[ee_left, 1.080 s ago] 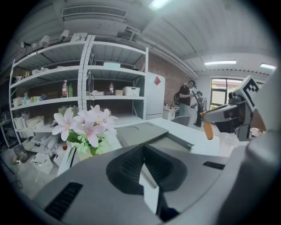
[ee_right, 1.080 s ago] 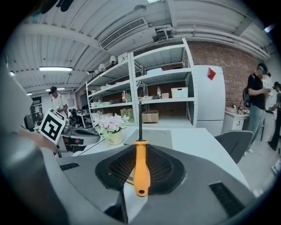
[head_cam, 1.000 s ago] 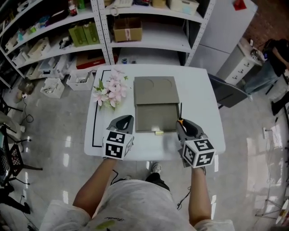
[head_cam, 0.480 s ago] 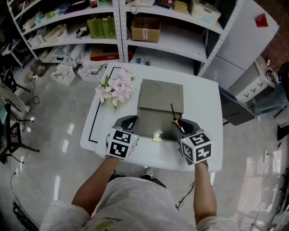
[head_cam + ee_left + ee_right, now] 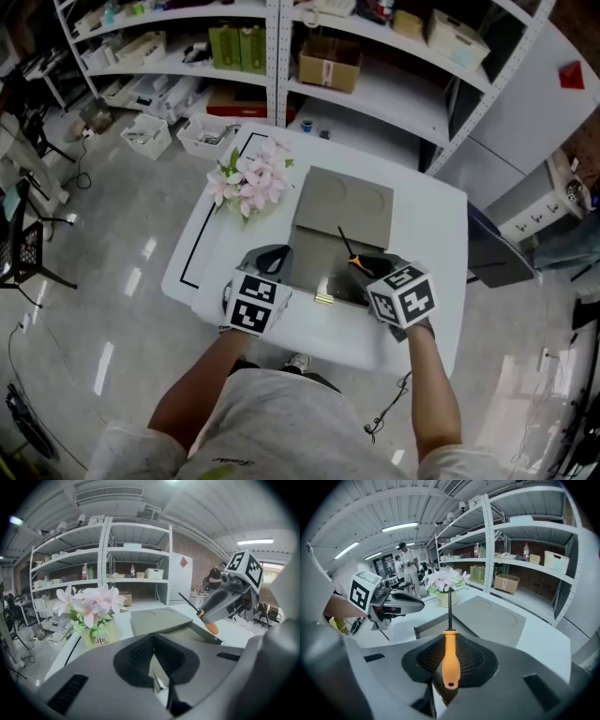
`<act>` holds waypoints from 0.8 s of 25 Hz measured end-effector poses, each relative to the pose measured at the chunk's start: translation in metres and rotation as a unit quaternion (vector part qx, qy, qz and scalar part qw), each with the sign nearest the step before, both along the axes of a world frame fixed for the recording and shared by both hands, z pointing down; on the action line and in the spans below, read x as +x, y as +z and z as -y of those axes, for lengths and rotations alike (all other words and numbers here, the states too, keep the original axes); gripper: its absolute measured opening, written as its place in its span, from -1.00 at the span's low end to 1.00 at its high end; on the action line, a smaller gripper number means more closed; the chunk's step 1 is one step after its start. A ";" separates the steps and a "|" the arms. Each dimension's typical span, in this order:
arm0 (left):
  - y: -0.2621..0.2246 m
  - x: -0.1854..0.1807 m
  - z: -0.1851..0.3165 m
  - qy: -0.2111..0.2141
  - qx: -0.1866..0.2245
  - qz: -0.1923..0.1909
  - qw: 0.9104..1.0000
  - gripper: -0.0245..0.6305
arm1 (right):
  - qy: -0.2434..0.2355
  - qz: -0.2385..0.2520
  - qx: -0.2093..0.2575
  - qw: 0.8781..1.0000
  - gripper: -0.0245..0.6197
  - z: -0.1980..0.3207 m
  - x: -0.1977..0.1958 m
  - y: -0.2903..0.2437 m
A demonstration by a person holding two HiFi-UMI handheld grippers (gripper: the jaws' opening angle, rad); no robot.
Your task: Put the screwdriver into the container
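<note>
The screwdriver [image 5: 351, 256] has an orange handle [image 5: 450, 660] and a thin black shaft. My right gripper [image 5: 364, 265] is shut on the handle, and the shaft points away over the grey container [image 5: 319, 274]. The container's flat lid [image 5: 344, 200] lies open behind its shallow tray. In the left gripper view the screwdriver [image 5: 211, 623] hangs from the right gripper [image 5: 220, 604] just above the tray's right side. My left gripper [image 5: 273, 255] hovers at the tray's front left corner, shut with nothing in it. The right gripper view shows the left gripper [image 5: 401, 603] beside the tray wall [image 5: 426, 629].
A pot of pink flowers [image 5: 251, 183] stands at the table's back left, beside the lid. A black line [image 5: 192, 253] runs along the white table's left part. A brass latch [image 5: 325, 300] sits on the container's front. Shelving [image 5: 375, 56] stands behind the table. A person [image 5: 408, 559] stands far off.
My right gripper has carried the screwdriver leftward, from beside the container to over its tray, and the shaft now leans left. The left gripper stays at the tray's front left corner.
</note>
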State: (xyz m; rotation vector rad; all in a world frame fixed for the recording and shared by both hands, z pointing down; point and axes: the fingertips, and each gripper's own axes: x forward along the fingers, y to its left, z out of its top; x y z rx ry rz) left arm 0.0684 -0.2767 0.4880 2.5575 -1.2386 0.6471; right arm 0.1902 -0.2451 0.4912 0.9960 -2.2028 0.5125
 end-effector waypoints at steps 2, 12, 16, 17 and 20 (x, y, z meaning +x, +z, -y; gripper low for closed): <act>0.002 0.000 -0.001 -0.005 -0.002 0.002 1.000 -0.91 | -0.010 -0.006 -0.020 1.000 -0.69 0.001 -0.001 0.010; 0.015 -0.005 0.000 -0.030 -0.011 0.007 0.999 -0.91 | -0.061 -0.052 -0.107 0.991 -0.69 0.008 -0.010 0.058; 0.019 -0.007 0.002 -0.040 -0.014 0.008 0.999 -0.91 | -0.069 -0.055 -0.129 0.988 -0.69 0.010 -0.013 0.069; 0.019 -0.008 0.002 -0.043 -0.015 0.007 0.999 -0.91 | -0.070 -0.056 -0.136 0.987 -0.69 0.010 -0.013 0.073; 0.020 -0.009 0.003 -0.047 -0.015 0.006 0.999 -0.91 | -0.070 -0.062 -0.153 0.984 -0.69 0.009 -0.012 0.083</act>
